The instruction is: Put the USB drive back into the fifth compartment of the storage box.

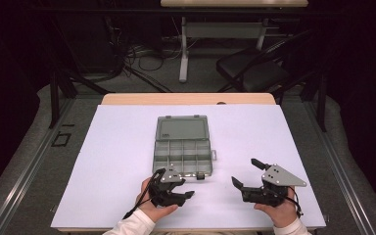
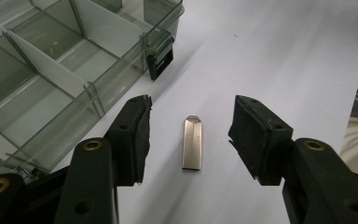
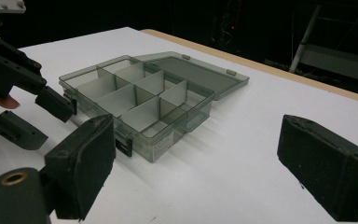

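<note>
A dark room with cables and a chair on the floor lies beyond my white table, and everything I work with sits around the grey compartment box, which lies with its lid folded flat on the far side. Just off the box's near edge, beside its black latch, I see a small silver USB stick flat on the table, lengthwise between the pads of my left gripper. The jaws stand apart on either side of it, gaps showing on both sides, so nothing is grasped. In the high view the left gripper sits right at the box's near edge. My right gripper rests on the table to the right of the box, jaws spread wide and empty, pointed back toward it.
</note>
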The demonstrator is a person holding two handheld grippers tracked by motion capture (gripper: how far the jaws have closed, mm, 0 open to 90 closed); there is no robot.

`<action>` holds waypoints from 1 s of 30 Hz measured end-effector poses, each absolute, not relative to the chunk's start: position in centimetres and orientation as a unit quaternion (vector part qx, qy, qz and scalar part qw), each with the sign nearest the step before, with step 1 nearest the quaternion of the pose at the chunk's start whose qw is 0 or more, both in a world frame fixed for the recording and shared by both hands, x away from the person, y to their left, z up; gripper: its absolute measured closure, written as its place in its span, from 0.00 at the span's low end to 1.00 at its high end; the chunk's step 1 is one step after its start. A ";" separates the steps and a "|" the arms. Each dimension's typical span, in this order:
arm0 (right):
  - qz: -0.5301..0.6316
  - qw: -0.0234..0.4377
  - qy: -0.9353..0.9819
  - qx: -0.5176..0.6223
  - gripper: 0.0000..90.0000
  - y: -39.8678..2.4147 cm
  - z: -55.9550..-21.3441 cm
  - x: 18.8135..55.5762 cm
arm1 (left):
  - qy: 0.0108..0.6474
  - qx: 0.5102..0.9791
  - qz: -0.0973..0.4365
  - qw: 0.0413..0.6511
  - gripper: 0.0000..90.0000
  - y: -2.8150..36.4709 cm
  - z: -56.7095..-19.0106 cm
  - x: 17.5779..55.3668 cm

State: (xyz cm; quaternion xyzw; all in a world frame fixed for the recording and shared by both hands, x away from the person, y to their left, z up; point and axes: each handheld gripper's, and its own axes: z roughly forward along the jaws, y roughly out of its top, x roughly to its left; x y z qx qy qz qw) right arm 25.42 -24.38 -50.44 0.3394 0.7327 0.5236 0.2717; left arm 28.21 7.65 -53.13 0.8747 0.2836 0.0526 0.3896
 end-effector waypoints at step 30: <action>0.521 0.270 0.737 0.335 0.14 -24.3 -50.6 25.4 | 0.268 0.891 0.050 0.363 0.73 6.5 -54.6 28.1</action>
